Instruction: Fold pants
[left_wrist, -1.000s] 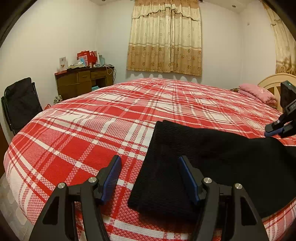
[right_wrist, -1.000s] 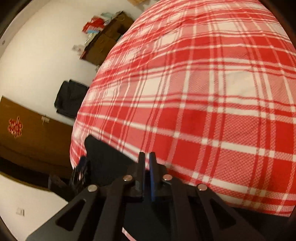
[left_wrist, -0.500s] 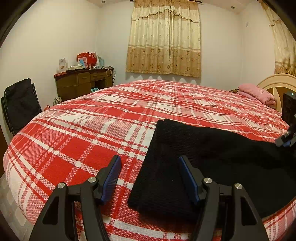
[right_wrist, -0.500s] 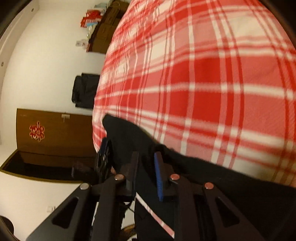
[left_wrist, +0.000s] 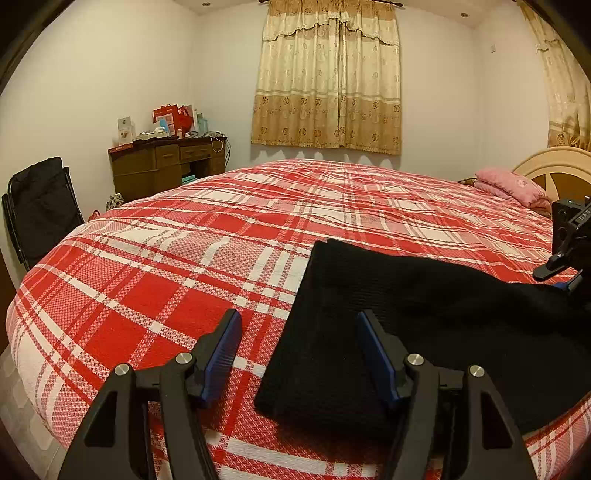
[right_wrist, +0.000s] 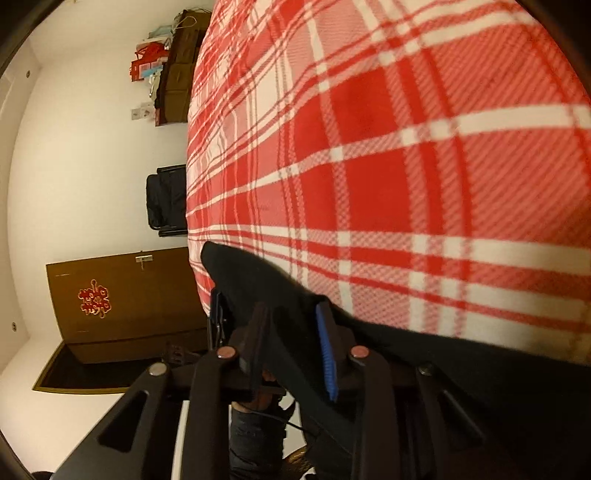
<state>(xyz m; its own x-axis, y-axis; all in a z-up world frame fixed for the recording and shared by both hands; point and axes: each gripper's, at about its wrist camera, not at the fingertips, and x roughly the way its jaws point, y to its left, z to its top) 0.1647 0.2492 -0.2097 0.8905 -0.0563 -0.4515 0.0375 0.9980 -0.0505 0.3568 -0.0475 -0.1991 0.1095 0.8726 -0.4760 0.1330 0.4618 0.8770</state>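
Note:
Black pants (left_wrist: 424, 302) lie folded lengthwise on the red plaid bedspread (left_wrist: 177, 288), near its front edge. My left gripper (left_wrist: 297, 317) hovers open over the pants' left end, one finger above the cloth and the other above the bedspread. My right gripper (left_wrist: 567, 264) shows at the right edge, low over the pants' other end. In the right wrist view, which is rolled sideways, the right gripper (right_wrist: 290, 310) has its jaws opening with the dark cloth of the pants (right_wrist: 251, 273) showing between the fingers, and the pads do not press on it. The left gripper (right_wrist: 218, 317) shows beyond.
A pink pillow (left_wrist: 509, 184) and a cream headboard (left_wrist: 554, 166) sit at the far right of the bed. A brown desk (left_wrist: 166, 166) with clutter and a black chair (left_wrist: 40, 206) stand by the left wall. Left of the bed is a brown door (right_wrist: 125, 302).
The right gripper sank toward the pants, rolled sideways, and its jaws went from shut to parted. The left gripper and the pants stayed where they were.

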